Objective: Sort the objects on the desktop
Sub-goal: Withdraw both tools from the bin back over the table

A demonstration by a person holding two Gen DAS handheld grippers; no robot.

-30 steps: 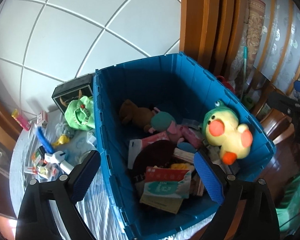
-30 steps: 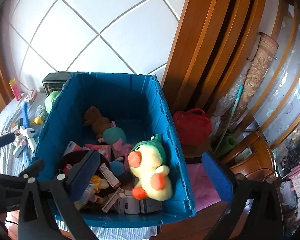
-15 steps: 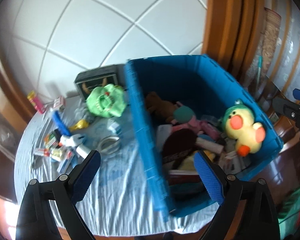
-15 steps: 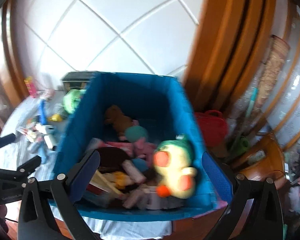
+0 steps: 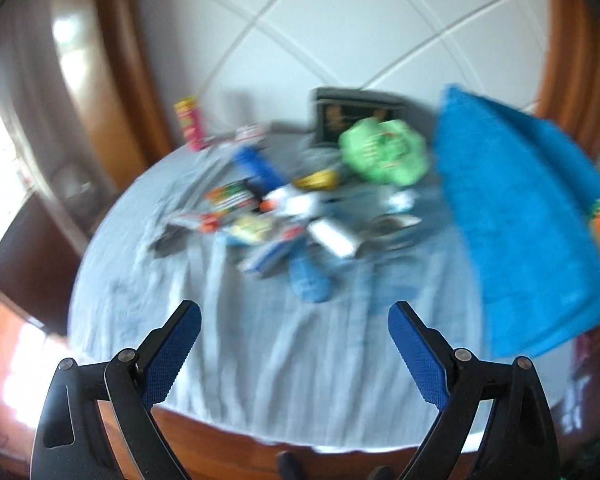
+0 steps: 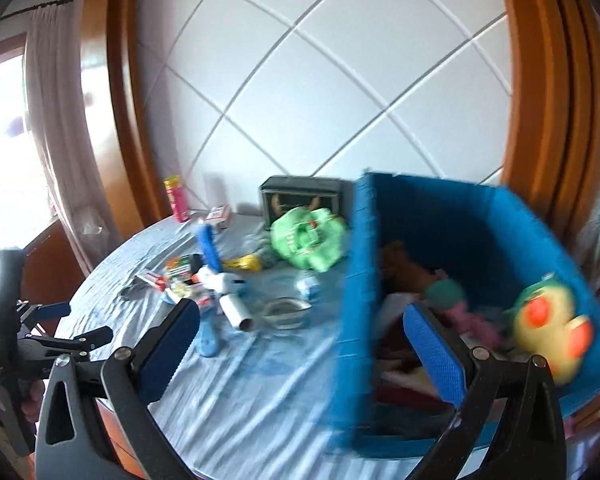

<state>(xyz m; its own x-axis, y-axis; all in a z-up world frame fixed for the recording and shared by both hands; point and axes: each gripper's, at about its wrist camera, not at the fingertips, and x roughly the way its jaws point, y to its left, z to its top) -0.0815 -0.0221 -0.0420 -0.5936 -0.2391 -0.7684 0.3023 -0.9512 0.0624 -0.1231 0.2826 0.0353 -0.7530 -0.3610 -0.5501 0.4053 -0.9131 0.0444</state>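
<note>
A blue bin (image 6: 480, 240) on the table's right holds a yellow duck plush (image 6: 552, 332), a brown plush and packets. It also shows in the left wrist view (image 5: 520, 208). Loose items lie on the blue-grey cloth: a green plush mask (image 5: 384, 152) (image 6: 306, 240), a blue bottle (image 6: 208, 332), a white roll (image 6: 236, 312), a blue stick (image 5: 258, 166) and small packets. My left gripper (image 5: 294, 320) is open and empty above the table's front. It also shows in the right wrist view (image 6: 76, 322). My right gripper (image 6: 302, 316) is open and empty near the bin's left wall.
A black box (image 6: 300, 200) and a pink-yellow tube (image 6: 176, 200) stand at the back by the white tiled wall. A glass dish (image 6: 286, 312) lies near the bin. Wooden door frames flank the wall. The round table's front edge (image 5: 260, 436) is close below the left gripper.
Both views have swung left from over the bin toward the cluttered tabletop. The frames are blurred by motion. Both grippers stay open and empty.
</note>
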